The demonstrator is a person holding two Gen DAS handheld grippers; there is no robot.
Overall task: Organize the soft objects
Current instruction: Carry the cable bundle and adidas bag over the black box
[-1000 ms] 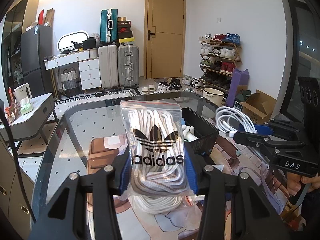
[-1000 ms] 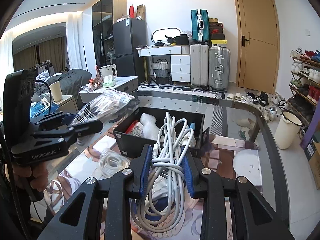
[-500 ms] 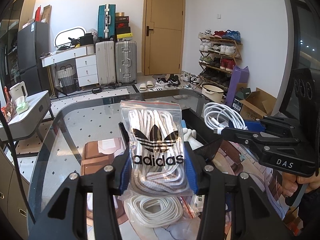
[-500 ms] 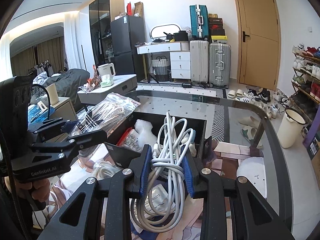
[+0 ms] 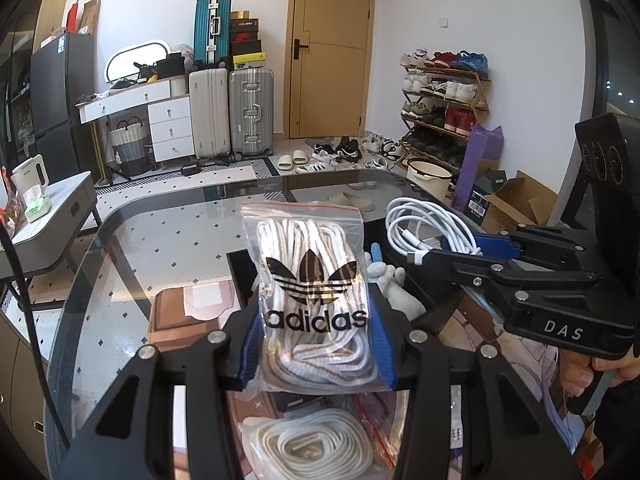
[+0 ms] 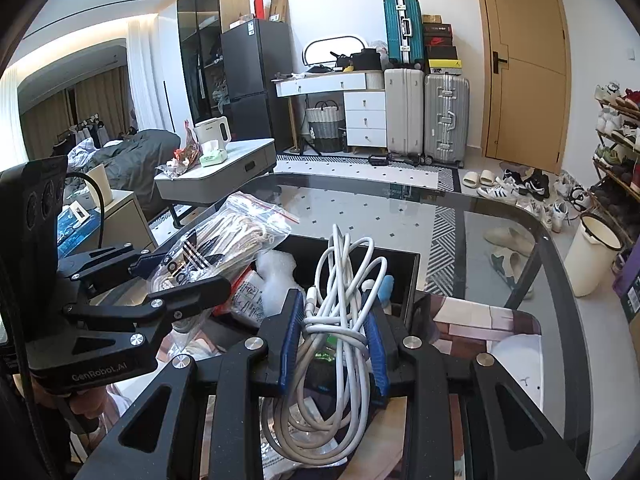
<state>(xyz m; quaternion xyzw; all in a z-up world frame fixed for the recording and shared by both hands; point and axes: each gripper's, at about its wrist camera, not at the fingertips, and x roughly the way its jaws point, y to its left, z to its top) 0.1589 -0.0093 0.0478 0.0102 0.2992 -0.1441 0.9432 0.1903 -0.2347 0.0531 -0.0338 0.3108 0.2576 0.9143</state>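
Two loads mid-carry above open black storage bin [image 6: 404, 276]: left gripper [image 5: 316, 344] clamping clear zip bag of white laces [image 5: 312, 280], right gripper [image 6: 334, 344] pinching coiled white cable [image 6: 340, 304]. Next, probably: lower, release inside.

Clear zip bag of white laces [image 5: 316, 300], black adidas logo, red seal strip at top, held upright w/ pads pressing both sides, above black bin [image 6: 404, 268]. Bundled white cable [image 6: 340, 312], loops tied round the middle, clamped likewise. Bin holds white soft items, prob. plush. Another white lace coil [image 5: 308, 444] lies on the table below.
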